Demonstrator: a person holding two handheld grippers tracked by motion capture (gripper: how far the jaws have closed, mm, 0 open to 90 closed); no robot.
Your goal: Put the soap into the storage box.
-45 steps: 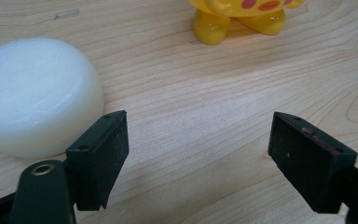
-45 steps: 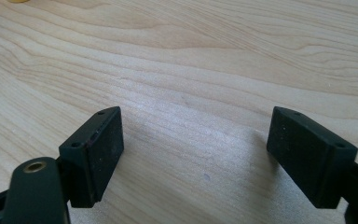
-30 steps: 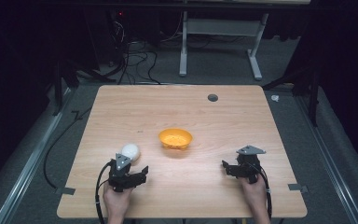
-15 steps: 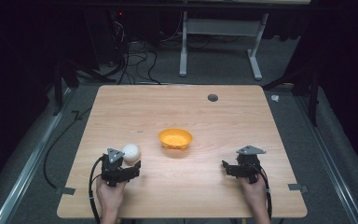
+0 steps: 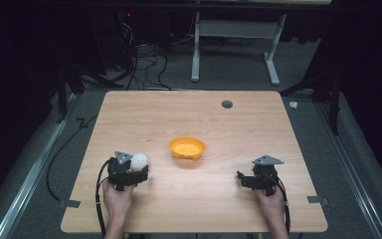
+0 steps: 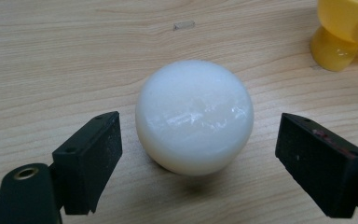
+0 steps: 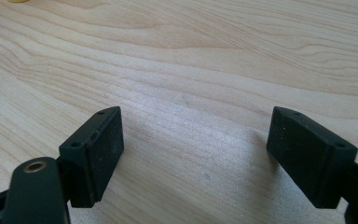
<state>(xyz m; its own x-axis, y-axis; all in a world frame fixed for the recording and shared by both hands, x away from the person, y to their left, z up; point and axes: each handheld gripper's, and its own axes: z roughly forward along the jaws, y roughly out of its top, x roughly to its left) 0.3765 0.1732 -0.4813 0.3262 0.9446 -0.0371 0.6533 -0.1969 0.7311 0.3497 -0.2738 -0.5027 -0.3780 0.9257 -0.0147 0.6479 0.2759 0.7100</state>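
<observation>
Two grippers on the table; our left gripper (image 6: 193,158) is spread wide with the white ball (image 6: 194,116) sitting between its jaws, untouched, round so no long axis. Orange bowl (image 5: 187,148) lies just right of the ball. Right gripper (image 7: 193,158) wide, empty, well apart

Left gripper (image 6: 198,163) jaws spread wide, gaps on both sides of the white ball (image 6: 194,116), nothing else between them. Yellow bowl (image 5: 187,148) sits near, ahead and to the ball's right, bare wood between the two. Right gripper (image 7: 196,154) jaws wide apart over bare table (image 5: 238,199), path ahead unobstructed. Far half of tabletop free apart from a small round hole (image 5: 227,104)
</observation>
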